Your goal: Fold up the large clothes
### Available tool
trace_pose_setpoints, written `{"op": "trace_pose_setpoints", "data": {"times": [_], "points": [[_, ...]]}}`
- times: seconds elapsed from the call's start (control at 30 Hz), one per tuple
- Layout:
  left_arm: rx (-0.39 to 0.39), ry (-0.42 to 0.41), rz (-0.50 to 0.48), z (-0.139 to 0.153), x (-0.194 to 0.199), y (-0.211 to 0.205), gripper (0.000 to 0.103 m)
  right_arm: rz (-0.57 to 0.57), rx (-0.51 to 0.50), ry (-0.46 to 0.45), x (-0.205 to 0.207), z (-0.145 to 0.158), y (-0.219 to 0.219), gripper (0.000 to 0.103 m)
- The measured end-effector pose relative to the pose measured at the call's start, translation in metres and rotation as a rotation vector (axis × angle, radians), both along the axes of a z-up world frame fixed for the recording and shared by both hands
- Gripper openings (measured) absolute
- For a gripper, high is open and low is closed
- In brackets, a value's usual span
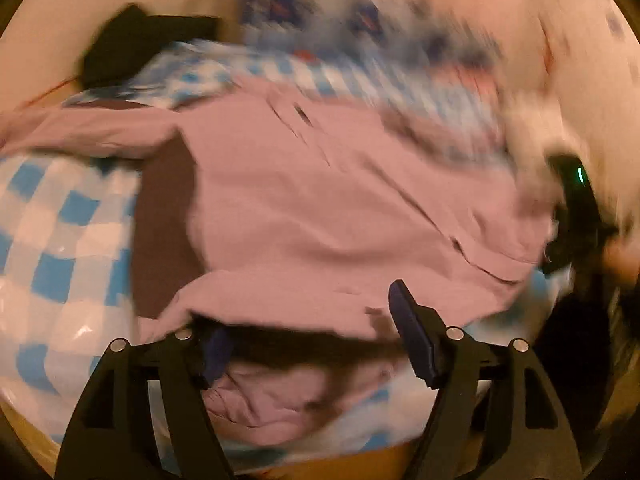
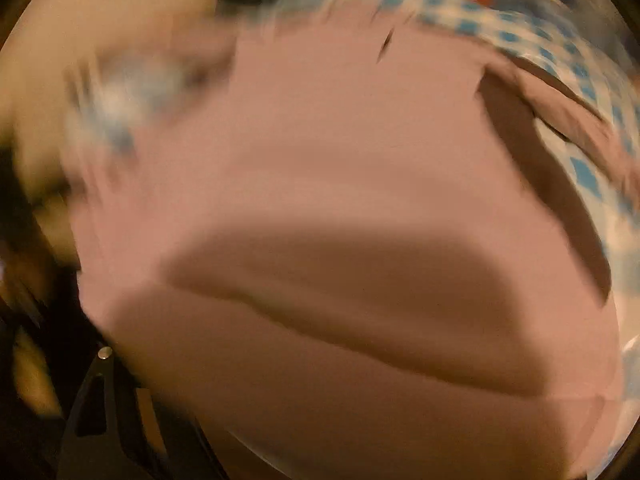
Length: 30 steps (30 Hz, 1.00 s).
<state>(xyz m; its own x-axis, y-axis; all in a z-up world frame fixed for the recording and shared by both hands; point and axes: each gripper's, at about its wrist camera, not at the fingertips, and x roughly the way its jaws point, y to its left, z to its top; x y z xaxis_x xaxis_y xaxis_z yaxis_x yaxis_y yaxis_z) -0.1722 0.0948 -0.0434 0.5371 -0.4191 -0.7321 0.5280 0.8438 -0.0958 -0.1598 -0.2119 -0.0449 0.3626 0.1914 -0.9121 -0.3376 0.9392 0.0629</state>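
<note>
Your pink shirt (image 1: 340,184) lies spread over the blue-and-white checked cloth (image 1: 56,232) that covers the tabletop, and it fills most of both wrist views. In the left view its button placket runs slantwise from the upper middle toward the lower right, with one slit-like opening near the top. A dark, shadowed fold sits along the shirt's left side, and a sleeve or edge stretches off to the left. A crumpled part of the same pink fabric bunches at the near edge, between your left claw's fingers.

Your left claw (image 1: 316,344) stands wide, with nothing pinched. The right finger's blue pad (image 1: 412,332) rises free over the shirt's near hem; the left pad is partly hidden by the fabric.

In the right view the shirt (image 2: 340,160) is very close and blurred, with a broad shadowed crease across it. Only part of your right claw's black frame (image 2: 104,400) shows at the lower left. Its fingertips are out of sight, so you cannot tell there how they stand.

At the far right of the left view, a blurred black device (image 1: 576,208) with a small green light sits beside the shirt's edge. A dark object (image 1: 120,48) lies beyond the cloth, upper left.
</note>
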Motion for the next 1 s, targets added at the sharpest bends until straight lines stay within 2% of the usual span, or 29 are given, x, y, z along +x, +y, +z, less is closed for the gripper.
{"op": "trace_pose_setpoints", "data": {"times": [0.03, 0.07, 0.1, 0.13, 0.17, 0.2, 0.23, 0.27, 0.3, 0.33, 0.37, 0.4, 0.5, 0.57, 0.63, 0.7, 0.73, 0.8, 0.83, 0.87, 0.9, 0.93, 0.97, 1.0], "points": [[0.068, 0.004, -0.011, -0.011, -0.002, -0.007, 0.068, 0.004, -0.084, -0.024, -0.003, -0.007, -0.002, 0.080], [0.118, -0.001, 0.000, -0.018, -0.001, -0.011, 0.068, -0.042, -0.099, -0.052, -0.002, -0.006, -0.016, 0.080], [0.150, -0.006, 0.035, -0.024, 0.004, -0.006, 0.067, -0.093, -0.063, -0.062, 0.000, 0.000, -0.032, 0.080], [0.158, -0.009, 0.078, -0.026, 0.010, 0.003, 0.067, -0.126, -0.046, -0.078, -0.001, 0.005, -0.043, 0.080], [0.116, 0.005, 0.131, -0.025, 0.018, 0.019, 0.066, -0.175, -0.028, -0.117, -0.005, 0.016, -0.058, 0.079], [0.090, 0.017, 0.173, -0.021, 0.022, 0.029, 0.056, -0.210, -0.010, -0.168, -0.012, 0.029, -0.072, 0.070], [0.080, 0.025, 0.212, -0.015, 0.026, 0.037, 0.054, -0.231, -0.023, -0.201, -0.017, 0.036, -0.079, 0.064], [0.084, 0.019, 0.227, -0.009, 0.028, 0.041, 0.053, -0.265, -0.093, -0.237, -0.022, 0.043, -0.086, 0.060], [0.116, -0.011, 0.240, 0.001, 0.027, 0.041, 0.052, -0.284, -0.170, -0.257, -0.024, 0.046, -0.092, 0.046], [0.187, -0.057, 0.251, 0.011, 0.025, 0.039, 0.052, -0.288, -0.221, -0.257, -0.022, 0.045, -0.091, 0.043], [0.237, -0.089, 0.256, 0.022, 0.023, 0.035, 0.052, -0.283, -0.301, -0.228, -0.020, 0.040, -0.093, 0.043], [0.289, -0.130, 0.272, 0.039, 0.019, 0.031, 0.050, -0.275, -0.348, -0.189, -0.020, 0.035, -0.097, 0.039], [0.362, -0.193, 0.289, 0.086, 0.011, 0.031, 0.048, -0.239, -0.372, -0.125, -0.029, 0.040, -0.094, 0.037], [0.421, -0.220, 0.292, 0.111, 0.000, 0.034, 0.044, -0.217, -0.380, -0.124, -0.037, 0.051, -0.081, 0.036], [0.470, -0.225, 0.307, 0.127, -0.011, 0.043, 0.044, -0.191, -0.340, -0.082, -0.056, 0.068, -0.070, 0.037], [0.500, -0.196, 0.308, 0.128, -0.023, 0.054, 0.044, -0.153, -0.302, -0.025, -0.077, 0.070, -0.062, 0.037], [0.493, -0.153, 0.299, 0.121, -0.025, 0.060, 0.044, -0.140, -0.304, 0.002, -0.086, 0.063, -0.054, 0.038], [0.506, -0.022, 0.231, 0.086, -0.025, 0.067, 0.043, -0.116, -0.268, 0.131, -0.095, 0.038, -0.058, 0.041], [0.491, 0.046, 0.197, 0.068, -0.026, 0.072, 0.043, -0.114, -0.203, 0.219, -0.100, 0.020, -0.067, 0.051], [0.457, 0.097, 0.163, 0.055, -0.033, 0.077, 0.042, -0.122, -0.177, 0.250, -0.105, 0.013, -0.072, 0.056], [0.440, 0.104, 0.150, 0.052, -0.039, 0.080, 0.042, -0.118, -0.127, 0.265, -0.113, 0.014, -0.076, 0.056], [0.413, 0.101, 0.137, 0.053, -0.048, 0.083, 0.043, -0.100, -0.017, 0.280, -0.122, 0.020, -0.078, 0.056], [0.370, 0.087, 0.126, 0.060, -0.056, 0.089, 0.045, -0.072, 0.151, 0.285, -0.132, 0.036, -0.080, 0.057], [0.289, 0.059, 0.111, 0.074, -0.064, 0.097, 0.053, -0.058, 0.241, 0.246, -0.137, 0.054, -0.082, 0.063]]}}
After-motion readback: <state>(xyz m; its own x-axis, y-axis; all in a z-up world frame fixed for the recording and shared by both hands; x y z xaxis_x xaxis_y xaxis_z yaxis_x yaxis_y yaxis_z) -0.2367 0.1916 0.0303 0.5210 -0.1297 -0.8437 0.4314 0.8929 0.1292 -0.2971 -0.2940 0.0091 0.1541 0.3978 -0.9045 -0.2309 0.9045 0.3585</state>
